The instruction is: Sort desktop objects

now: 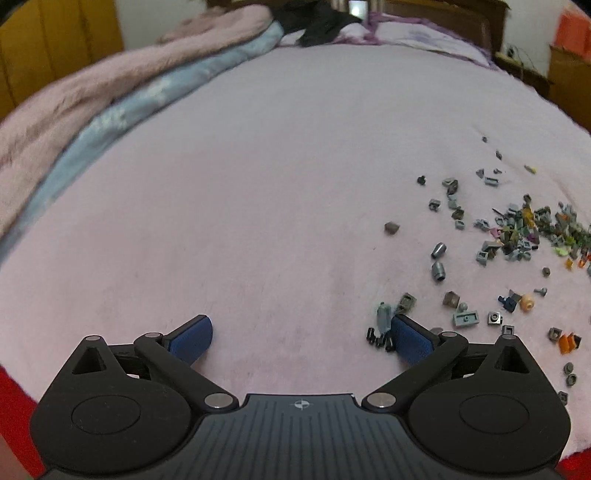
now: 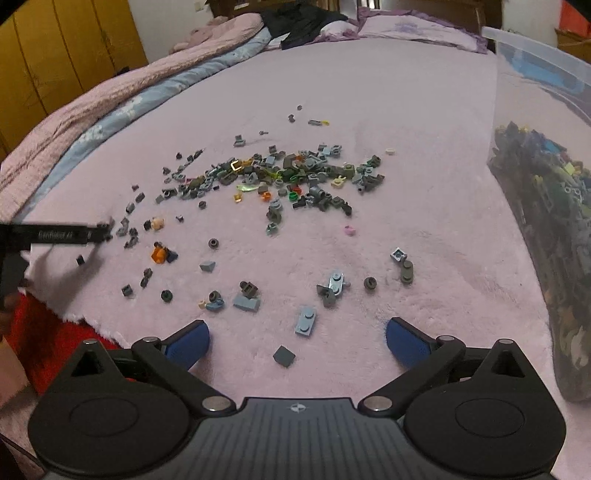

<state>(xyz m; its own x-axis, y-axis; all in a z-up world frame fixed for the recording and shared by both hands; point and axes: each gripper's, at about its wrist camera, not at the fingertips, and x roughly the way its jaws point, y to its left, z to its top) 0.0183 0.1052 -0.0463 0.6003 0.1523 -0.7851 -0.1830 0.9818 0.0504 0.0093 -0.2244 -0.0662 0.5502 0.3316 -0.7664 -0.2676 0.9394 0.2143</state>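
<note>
Small toy bricks, mostly grey with some orange and green, lie scattered over a pink blanket [image 2: 406,110]. The thickest heap [image 2: 280,173] is mid-frame in the right wrist view; in the left wrist view the same heap [image 1: 532,229] sits at the far right. My left gripper [image 1: 301,338] is open over bare blanket, its right finger beside a grey piece [image 1: 384,315] and some black pegs [image 1: 380,338]. My right gripper [image 2: 297,341] is open, with a dark grey tile [image 2: 284,356] and a light blue-grey plate [image 2: 306,320] between its fingers. The left gripper's side [image 2: 59,234] shows at the left edge.
A clear plastic bin [image 2: 546,206] full of mixed bricks stands at the right. Rolled pink and blue bedding [image 1: 92,110] runs along the left side. Pillows [image 2: 417,27] and dark clothing [image 2: 306,22] lie at the far end. A red cloth [image 2: 40,332] shows past the blanket's near edge.
</note>
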